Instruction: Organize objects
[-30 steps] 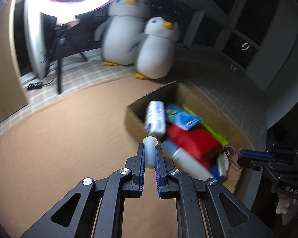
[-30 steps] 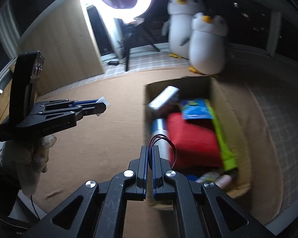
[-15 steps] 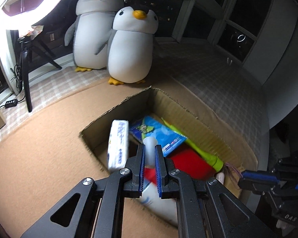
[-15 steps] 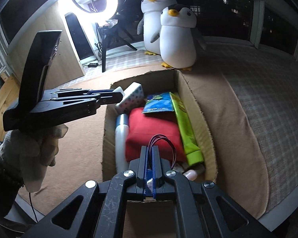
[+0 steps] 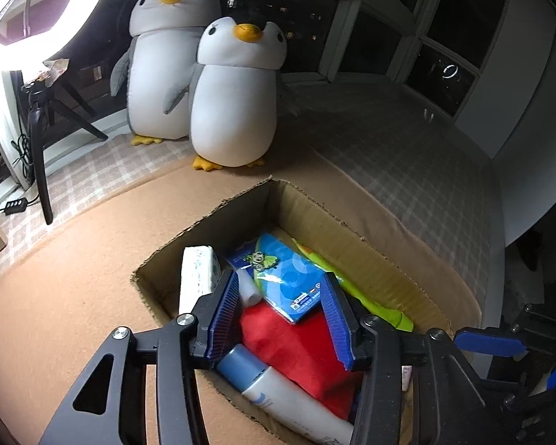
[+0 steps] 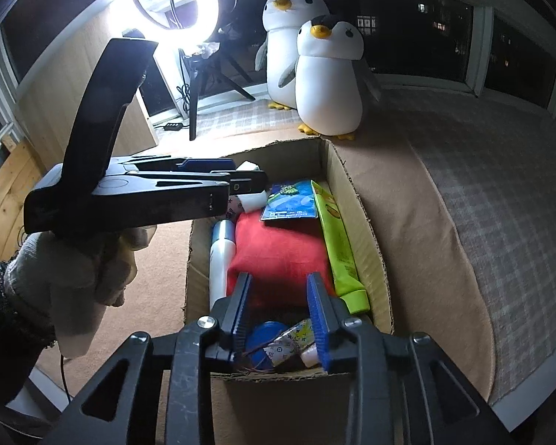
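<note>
Over tan-blanketed bed [image 5: 74,278]: both grippers, left [image 5: 281,311] and right [image 6: 280,309], gaping empty above crowded cardboard box [image 5: 381,256]; small white bottle [image 5: 249,291] perched loosely, liable to tumble.

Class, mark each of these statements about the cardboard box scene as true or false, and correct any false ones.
1. Both grippers, left and right, are open. True.
2. The red cloth lies outside the cardboard box. False: it lies inside.
3. Two plush penguins stand beyond the box. True.
4. The green tube lies along the box's left wall. False: along the right wall.
5. The ring light is off. False: it glows brightly.
</note>
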The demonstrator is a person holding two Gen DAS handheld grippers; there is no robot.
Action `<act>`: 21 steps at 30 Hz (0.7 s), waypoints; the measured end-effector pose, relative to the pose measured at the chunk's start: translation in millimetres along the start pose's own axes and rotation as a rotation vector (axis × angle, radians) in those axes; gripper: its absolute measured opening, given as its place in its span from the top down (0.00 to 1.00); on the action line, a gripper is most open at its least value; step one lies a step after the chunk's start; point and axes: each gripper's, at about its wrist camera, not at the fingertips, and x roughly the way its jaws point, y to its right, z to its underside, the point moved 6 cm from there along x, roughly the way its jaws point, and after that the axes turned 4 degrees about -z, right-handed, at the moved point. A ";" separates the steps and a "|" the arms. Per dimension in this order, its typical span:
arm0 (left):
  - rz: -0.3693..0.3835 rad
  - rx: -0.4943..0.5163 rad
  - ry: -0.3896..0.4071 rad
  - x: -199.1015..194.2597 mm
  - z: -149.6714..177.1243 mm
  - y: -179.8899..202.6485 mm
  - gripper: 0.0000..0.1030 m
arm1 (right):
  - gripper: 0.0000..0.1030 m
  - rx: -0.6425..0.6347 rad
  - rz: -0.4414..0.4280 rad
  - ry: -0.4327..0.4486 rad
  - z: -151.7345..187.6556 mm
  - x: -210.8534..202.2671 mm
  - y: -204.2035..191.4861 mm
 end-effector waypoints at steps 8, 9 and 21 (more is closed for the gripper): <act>-0.004 -0.025 -0.001 -12.7 5.0 -16.4 0.46 | 0.61 0.005 0.006 -0.001 1.3 0.7 -2.6; -0.006 -0.026 0.000 -14.5 5.8 -18.0 0.45 | 0.61 0.007 0.006 -0.001 1.3 1.0 -3.3; -0.052 -0.047 0.000 -54.2 41.4 -55.6 0.37 | 0.40 0.001 0.005 -0.012 2.8 10.3 -30.4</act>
